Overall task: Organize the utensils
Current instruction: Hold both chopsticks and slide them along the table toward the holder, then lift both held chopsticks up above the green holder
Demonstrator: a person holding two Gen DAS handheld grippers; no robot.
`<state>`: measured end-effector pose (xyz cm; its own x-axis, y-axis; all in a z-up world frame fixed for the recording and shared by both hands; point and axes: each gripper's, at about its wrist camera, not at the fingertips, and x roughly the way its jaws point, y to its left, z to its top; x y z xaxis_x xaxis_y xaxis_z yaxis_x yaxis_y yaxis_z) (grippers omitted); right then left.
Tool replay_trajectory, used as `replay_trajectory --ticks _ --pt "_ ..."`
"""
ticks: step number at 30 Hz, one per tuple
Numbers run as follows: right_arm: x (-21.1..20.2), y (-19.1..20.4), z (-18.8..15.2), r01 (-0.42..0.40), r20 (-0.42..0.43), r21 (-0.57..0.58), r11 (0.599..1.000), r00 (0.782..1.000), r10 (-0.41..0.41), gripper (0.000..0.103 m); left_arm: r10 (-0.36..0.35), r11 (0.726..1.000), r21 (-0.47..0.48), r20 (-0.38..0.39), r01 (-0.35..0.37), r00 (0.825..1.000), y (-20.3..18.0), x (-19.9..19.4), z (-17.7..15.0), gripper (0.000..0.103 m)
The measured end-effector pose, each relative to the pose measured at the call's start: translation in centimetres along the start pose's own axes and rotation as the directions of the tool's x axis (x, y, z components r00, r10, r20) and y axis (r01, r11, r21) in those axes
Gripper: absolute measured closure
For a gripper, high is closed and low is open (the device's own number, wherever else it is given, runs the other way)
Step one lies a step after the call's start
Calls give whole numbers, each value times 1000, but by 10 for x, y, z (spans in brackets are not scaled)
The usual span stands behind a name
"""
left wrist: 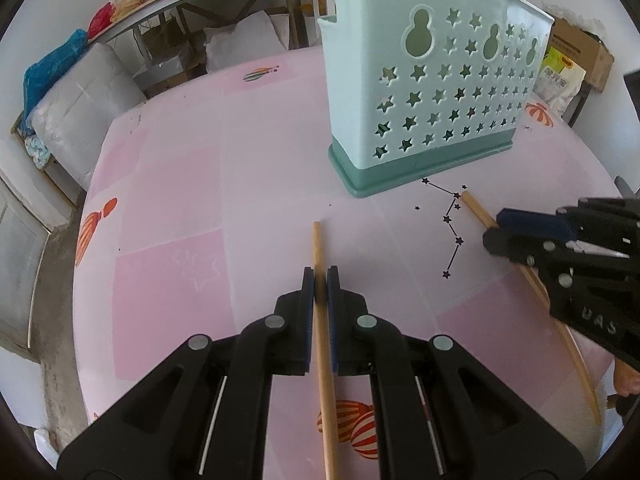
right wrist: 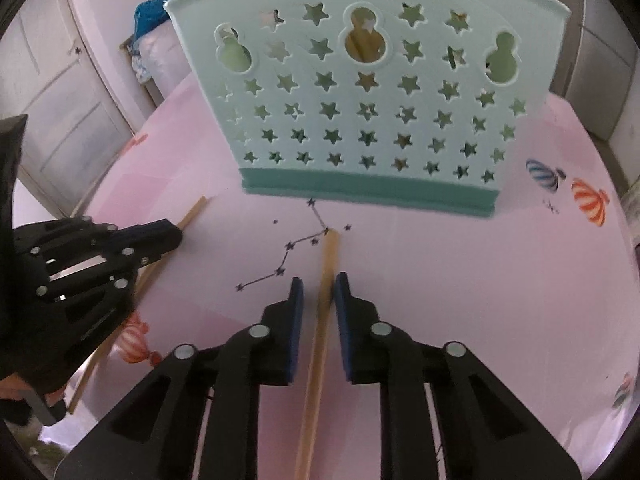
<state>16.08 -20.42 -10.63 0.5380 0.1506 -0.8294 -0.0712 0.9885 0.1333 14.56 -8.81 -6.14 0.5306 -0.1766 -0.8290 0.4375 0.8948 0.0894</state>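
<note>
Two wooden chopsticks lie on the pink tablecloth in front of a mint-green utensil holder (left wrist: 436,84) with star cut-outs, also in the right wrist view (right wrist: 368,108). My left gripper (left wrist: 320,280) is shut on one chopstick (left wrist: 322,340), which runs between its blue pads. That gripper shows at the left of the right wrist view (right wrist: 176,234). My right gripper (right wrist: 319,284) straddles the other chopstick (right wrist: 326,280) with a small gap on each side. It shows at the right of the left wrist view (left wrist: 496,228) over that chopstick (left wrist: 476,206). Utensils stand inside the holder.
The pink tablecloth (left wrist: 180,200) has balloon prints and a star-line print (right wrist: 288,256). Beyond the table's far edge stand a bench with bags (left wrist: 80,80), a cardboard box (left wrist: 580,52) and a white door (right wrist: 52,92).
</note>
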Motion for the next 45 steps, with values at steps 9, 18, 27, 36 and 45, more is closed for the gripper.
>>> replay_trajectory --ticks 9,18,27,36,45 --pt "-7 -11 7 -19 16 44 999 1000 18 96 8 1000 14 4 -8 1000 -1 0 2 98" --pt "-35 -21 7 -52 79 82 995 996 45 96 3 1000 15 11 -3 1000 2 3 6 98" --pt "-66 -36 4 -63 139 113 992 989 47 96 -208 962 -141 175 233 962 45 -55 16 98" --pt "-74 -40 -2 -72 157 133 988 986 51 96 -301 915 -135 393 379 869 63 -129 22 98" --pt "-76 -45 -1 -73 173 156 985 984 46 96 -337 882 -66 604 466 722 65 -179 67 99"
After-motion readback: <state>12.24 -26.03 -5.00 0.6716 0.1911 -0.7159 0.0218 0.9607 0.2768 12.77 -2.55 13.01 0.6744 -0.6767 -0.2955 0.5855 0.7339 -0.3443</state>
